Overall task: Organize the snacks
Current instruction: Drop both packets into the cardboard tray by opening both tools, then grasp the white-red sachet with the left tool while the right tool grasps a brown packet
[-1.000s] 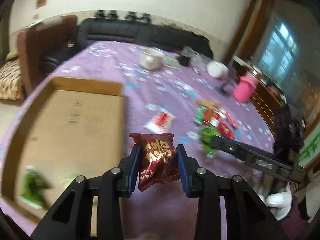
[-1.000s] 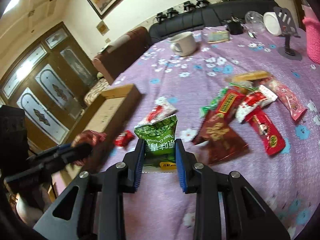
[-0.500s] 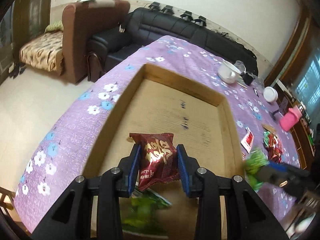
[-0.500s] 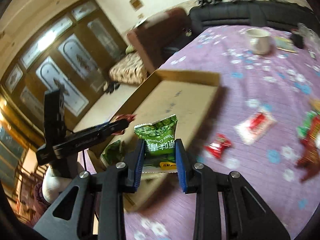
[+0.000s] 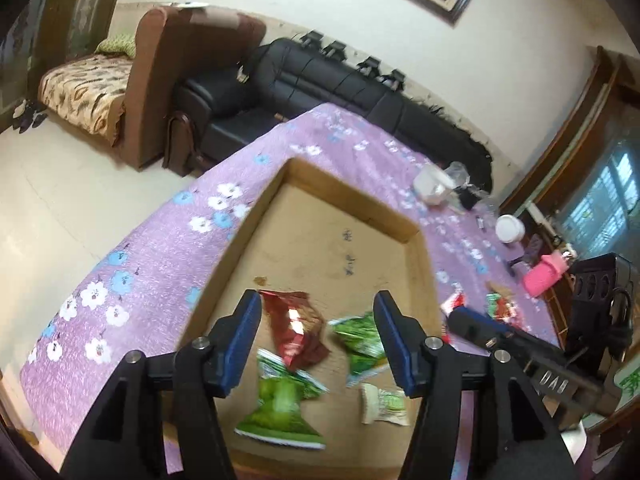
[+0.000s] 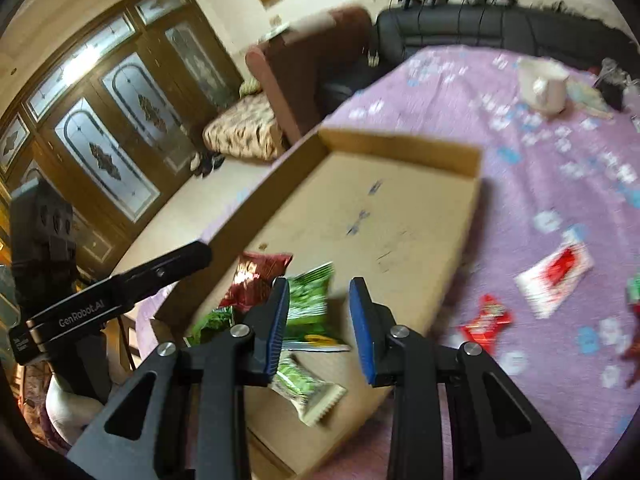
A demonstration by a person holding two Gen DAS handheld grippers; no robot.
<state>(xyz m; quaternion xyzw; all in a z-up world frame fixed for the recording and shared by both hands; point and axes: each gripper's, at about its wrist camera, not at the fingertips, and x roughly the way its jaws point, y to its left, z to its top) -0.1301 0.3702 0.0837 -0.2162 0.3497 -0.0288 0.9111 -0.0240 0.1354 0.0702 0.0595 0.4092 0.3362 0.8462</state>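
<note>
While both grippers hang over the shallow cardboard tray, left gripper jaws are opening w/ nothing pinched, glossy red crinkle pouch loose below; right gripper jaws opening too, green pea packet blurred, free in tray; tabletop cloth purple, floral

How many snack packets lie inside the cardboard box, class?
4. A red packet in the middle; a green packet right of it; a larger green packet nearest the camera; a pale green packet beside that one. Blur may hide others.
</note>
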